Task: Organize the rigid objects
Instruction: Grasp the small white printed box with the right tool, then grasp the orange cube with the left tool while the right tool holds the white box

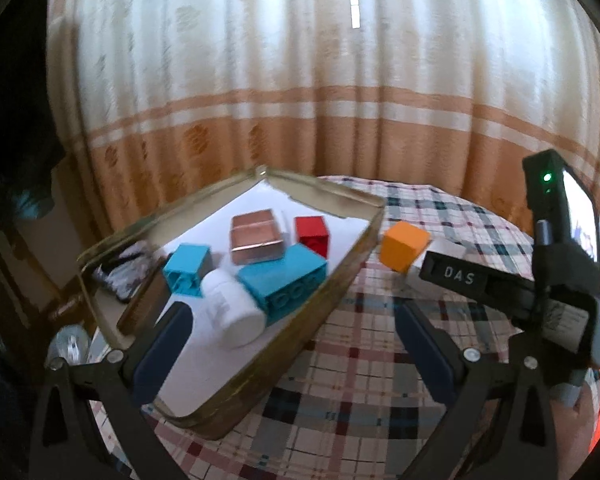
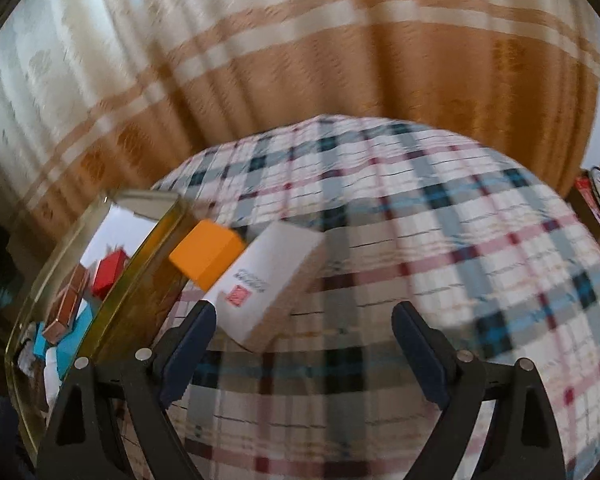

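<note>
The white box [image 2: 270, 280] is smeared by blur, its label unreadable; the right gripper's body hides most of it in the left view, perhaps all but one corner.

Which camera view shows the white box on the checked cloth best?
The right wrist view shows the white box best: its whole top face and the red mark on its label are visible, just ahead of the open right tool. In the left wrist view only a small part of it shows, between the orange block and the right tool's body.
</note>
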Tool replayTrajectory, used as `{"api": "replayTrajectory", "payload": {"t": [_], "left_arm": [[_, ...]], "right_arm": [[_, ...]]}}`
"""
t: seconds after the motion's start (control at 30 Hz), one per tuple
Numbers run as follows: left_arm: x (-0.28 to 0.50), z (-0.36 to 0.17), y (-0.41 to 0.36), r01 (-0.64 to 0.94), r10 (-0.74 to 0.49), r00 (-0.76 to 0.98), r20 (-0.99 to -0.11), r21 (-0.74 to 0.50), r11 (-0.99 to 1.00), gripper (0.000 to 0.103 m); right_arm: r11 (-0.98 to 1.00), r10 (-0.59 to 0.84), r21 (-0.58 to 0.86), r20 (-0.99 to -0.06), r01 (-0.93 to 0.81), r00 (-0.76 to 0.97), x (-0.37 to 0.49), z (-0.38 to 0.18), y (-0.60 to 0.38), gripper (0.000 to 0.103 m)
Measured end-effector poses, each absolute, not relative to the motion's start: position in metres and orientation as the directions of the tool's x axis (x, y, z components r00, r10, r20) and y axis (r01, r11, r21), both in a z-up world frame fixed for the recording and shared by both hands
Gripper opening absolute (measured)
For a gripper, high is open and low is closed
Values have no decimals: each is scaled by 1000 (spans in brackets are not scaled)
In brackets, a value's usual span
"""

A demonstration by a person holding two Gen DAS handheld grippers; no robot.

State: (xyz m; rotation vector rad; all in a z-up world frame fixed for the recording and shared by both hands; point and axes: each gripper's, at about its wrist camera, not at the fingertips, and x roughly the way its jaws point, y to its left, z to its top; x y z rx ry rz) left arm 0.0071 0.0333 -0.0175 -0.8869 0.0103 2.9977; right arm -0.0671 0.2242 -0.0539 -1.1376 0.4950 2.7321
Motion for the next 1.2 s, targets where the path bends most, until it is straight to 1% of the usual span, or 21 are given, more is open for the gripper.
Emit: {"api": "replayTrajectory", "payload": {"t": [0.2, 0.3, 0.43, 0.47, 0.53, 0.6, 0.67, 0.7, 0.87, 0.93, 1.03, 1.13, 1.2], "left_arm": [[7, -20, 27, 11, 2, -839, -544, -22, -1000, 103], [7, -21, 27, 10, 2, -835, -550, -19, -1000, 103], [5, -21, 26, 0, 13, -829, -559, -22, -1000, 103], [4, -22, 26, -4, 15, -825, -564, -22, -1000, 103], [3, -23, 28, -11, 21, -821, -570, -21, -1000, 103], [1, -24, 30, -29, 34, -814, -580, -17, -999, 103], [-2, -25, 34, -49, 44, -803, -594, -8, -999, 103], [-2, -26, 35, -56, 48, -799, -599, -5, -998, 103], [-6, -29, 47, -101, 63, -779, -624, 26, -995, 103], [-7, -29, 54, -127, 76, -775, -627, 37, -991, 103], [-8, -30, 67, -168, 84, -763, -641, 71, -983, 103], [-12, -30, 82, -191, 71, -756, -651, 116, -975, 103], [-13, -25, 93, -242, 115, -770, -627, 119, -963, 103]], "right_arm": [[-957, -5, 199, -739, -212, -674, -93, -57, 204, 91], [-968, 35, 137, -754, -210, -656, -102, -58, 194, 91], [-975, 61, 90, -768, -202, -637, -105, -60, 196, 91], [-977, 68, 77, -771, -199, -633, -103, -60, 198, 87], [-981, 80, 52, -774, -189, -628, -100, -59, 204, 77], [-980, 111, 20, -774, -199, -623, -94, -59, 215, 57], [-979, 127, 4, -771, -204, -624, -89, -58, 227, 47], [-980, 126, 3, -771, -201, -624, -87, -57, 233, 46], [-978, 121, 20, -762, -210, -636, -71, -59, 265, 45], [-970, 77, 91, -762, -224, -643, -67, -58, 279, 45], [-962, 55, 131, -767, -240, -639, -65, -58, 295, 45], [-959, 66, 125, -773, -254, -632, -65, -57, 299, 45], [-959, 77, 115, -774, -259, -628, -66, -57, 297, 45]]}}
